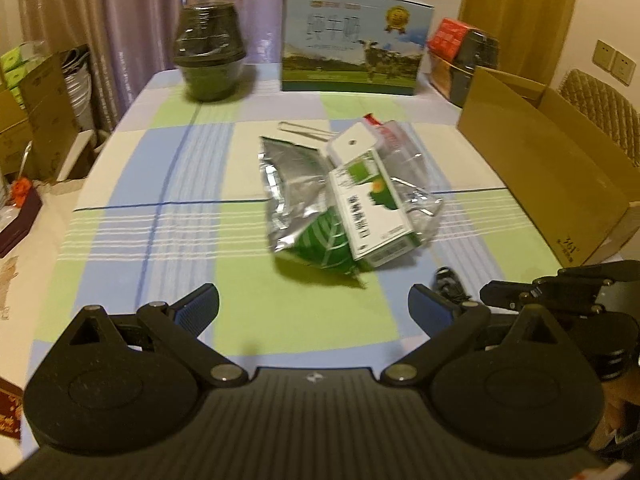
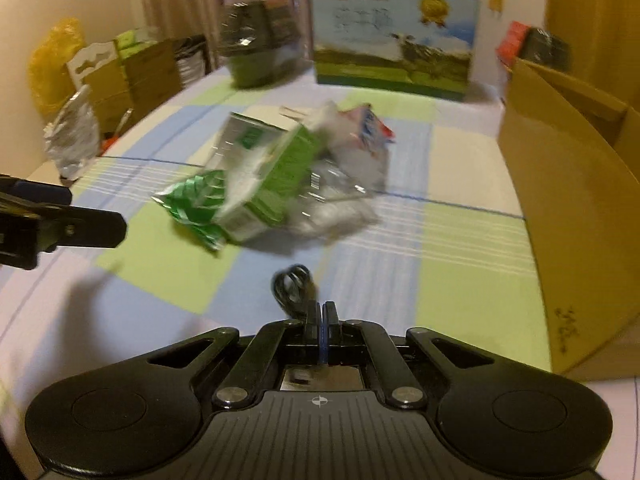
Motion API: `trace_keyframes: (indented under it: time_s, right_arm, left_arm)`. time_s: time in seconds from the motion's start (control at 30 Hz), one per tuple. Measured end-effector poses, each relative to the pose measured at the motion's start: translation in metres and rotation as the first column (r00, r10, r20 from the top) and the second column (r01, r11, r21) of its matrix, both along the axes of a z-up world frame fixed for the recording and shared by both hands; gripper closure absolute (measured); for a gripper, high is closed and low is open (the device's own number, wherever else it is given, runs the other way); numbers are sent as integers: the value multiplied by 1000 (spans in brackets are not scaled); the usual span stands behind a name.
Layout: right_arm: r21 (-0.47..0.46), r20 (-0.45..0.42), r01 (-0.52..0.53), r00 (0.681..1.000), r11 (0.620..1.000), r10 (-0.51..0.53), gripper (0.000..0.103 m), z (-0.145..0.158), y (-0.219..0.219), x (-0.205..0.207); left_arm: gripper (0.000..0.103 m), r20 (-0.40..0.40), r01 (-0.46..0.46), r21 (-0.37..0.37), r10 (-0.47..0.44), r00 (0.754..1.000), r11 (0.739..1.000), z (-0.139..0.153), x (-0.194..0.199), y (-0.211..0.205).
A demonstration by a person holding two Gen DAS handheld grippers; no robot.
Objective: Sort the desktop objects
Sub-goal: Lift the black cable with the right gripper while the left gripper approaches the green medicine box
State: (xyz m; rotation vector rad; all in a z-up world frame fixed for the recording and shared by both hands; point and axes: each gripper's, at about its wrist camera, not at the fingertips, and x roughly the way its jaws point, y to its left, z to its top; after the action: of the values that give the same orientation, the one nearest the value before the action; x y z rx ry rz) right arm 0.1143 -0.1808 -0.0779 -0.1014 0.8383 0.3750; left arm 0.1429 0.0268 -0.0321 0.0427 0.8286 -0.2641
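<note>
On the checked worktop [image 1: 168, 240], at the far left, a stack of dark wrapped bowls [image 1: 210, 52] is seen, and beside it, at the back, a carton printed with a cow [image 1: 354, 40]. Near the middle of the worktop a heap is gathered: a silver and green foil bag [image 1: 296, 200], a green and white box [image 1: 372, 208] leaning on it, a white charger [image 1: 352, 144] behind the box, and clear crumpled plastic [image 1: 416, 188] around them. A thin metal clip [image 1: 304, 128] is laid just behind the heap. At the right edge an open cardboard box [image 1: 552, 168] is placed.

The left hand-held gripper [image 1: 314, 312] is held above the near part of the worktop with its jaws spread wide and nothing between them.

The right hand-held gripper [image 2: 322, 316] is shown with its jaws pressed together, and a coiled black cable [image 2: 294, 288] is pinched at their tips, close above the cloth in front of the heap. The frames are blurred, so finer detail cannot be told.
</note>
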Motion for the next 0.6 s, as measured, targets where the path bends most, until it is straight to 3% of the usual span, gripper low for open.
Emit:
trace_keyframes:
  time_s: [0.13,0.2,0.27,0.6]
  right_arm:
    - [-29,11,-18,1000,999,19,102,-2,-12,1]
    - [-21,10,-37,999,999,37,91,-3,-15,0]
    - [-2,16,-56,998,998,56,59,-3,-15,-2]
    - [16,12,-126,992,992,126,58,-17,11,10]
  left_arm:
    - [4,-6,27,8,-27,1000,1000,-5,5,-15]
    - [4,-13,33,14,-32,999,999,-8,7,-19]
    - [4,-15,32,19,-32,999,999,-11,8,-21]
    - [4,-23,-1,29,1,1000,1000,-13,12,-15]
